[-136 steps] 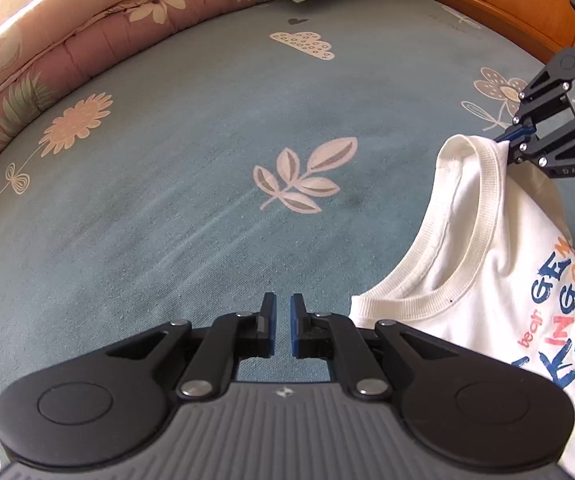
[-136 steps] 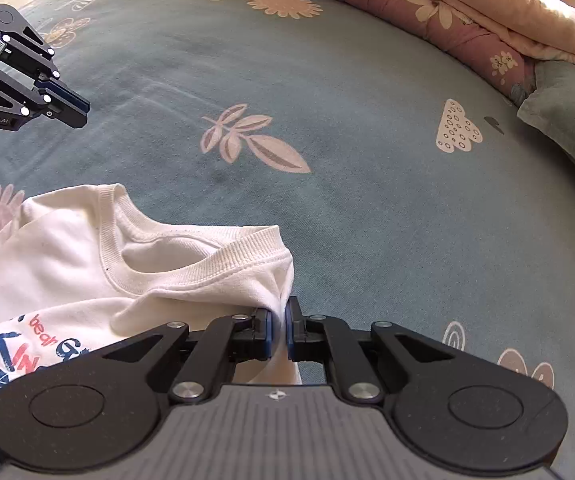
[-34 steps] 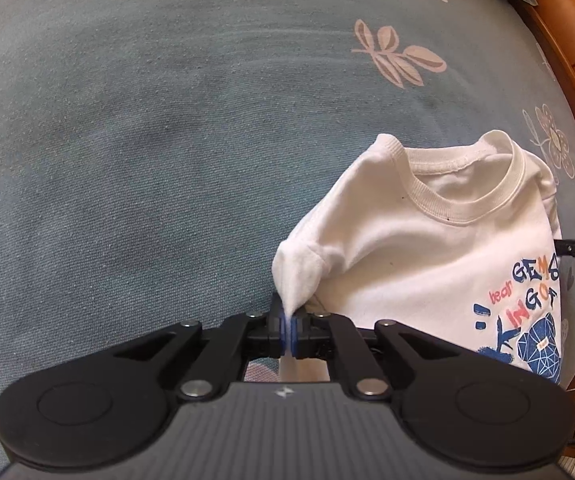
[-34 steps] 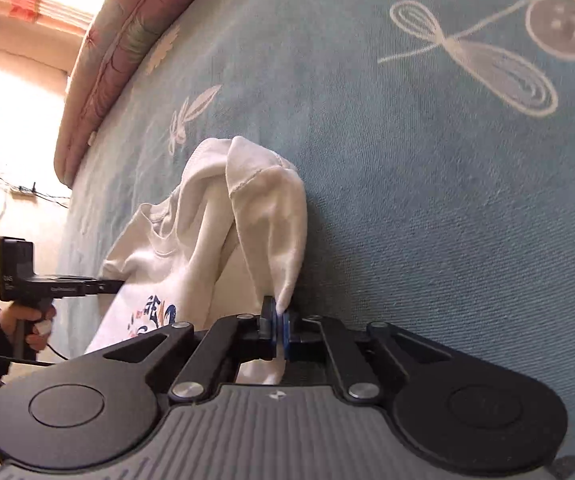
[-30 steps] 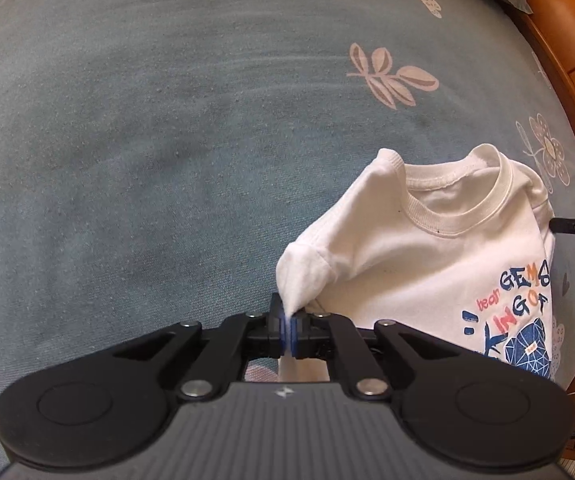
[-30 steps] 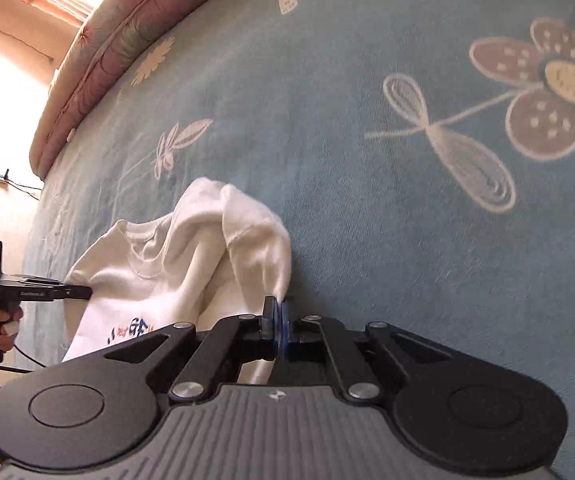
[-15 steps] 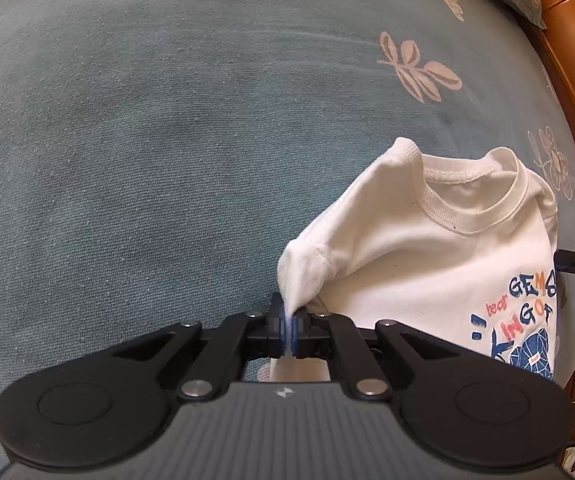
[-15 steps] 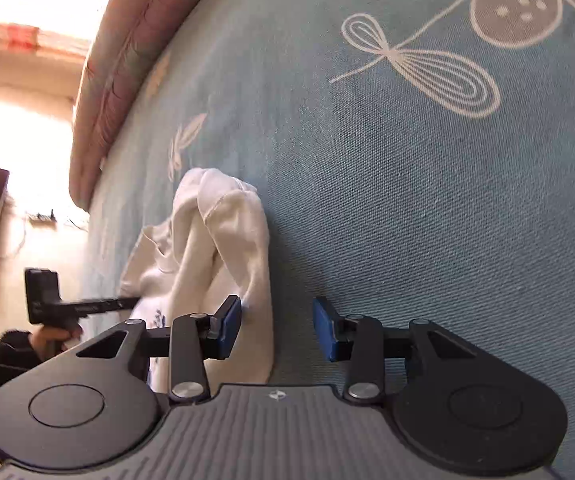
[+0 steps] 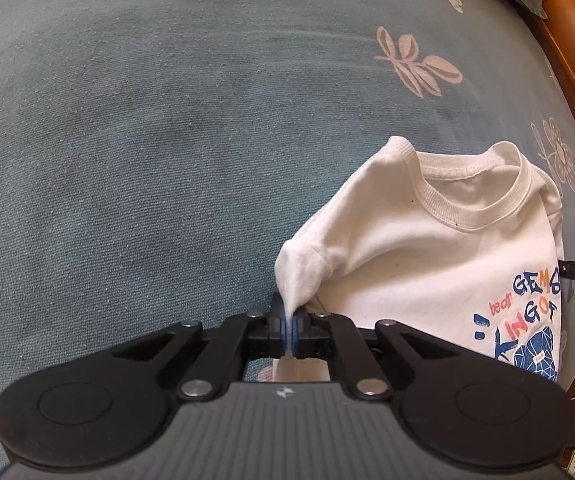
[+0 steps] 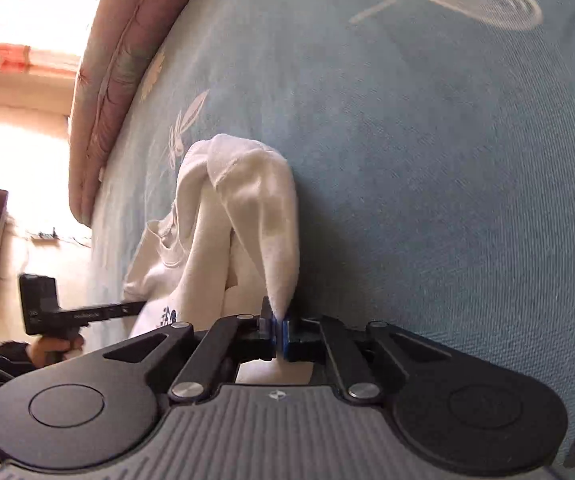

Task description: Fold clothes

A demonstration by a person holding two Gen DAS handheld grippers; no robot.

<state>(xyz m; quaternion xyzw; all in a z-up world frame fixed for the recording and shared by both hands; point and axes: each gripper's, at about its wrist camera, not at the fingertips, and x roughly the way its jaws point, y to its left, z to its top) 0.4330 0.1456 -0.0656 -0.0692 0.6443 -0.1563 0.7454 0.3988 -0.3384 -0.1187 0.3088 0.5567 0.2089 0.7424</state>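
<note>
Blue floral bedsheet (image 9: pixel 167 140) bears a white T-shirt (image 9: pixel 427 248) printed "bear", both grippers' jaws pinching its sleeves.

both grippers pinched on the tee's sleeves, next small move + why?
Probably draw the two grippers apart to pull the white T-shirt flat. The left gripper and right gripper are each shut on a sleeve tip, and in the right wrist view the cloth is bunched and ridged rather than lying smooth on the bedsheet.

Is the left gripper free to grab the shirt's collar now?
Probably not: the left gripper is shut on the shirt's sleeve, so it would have to let go first.
</note>
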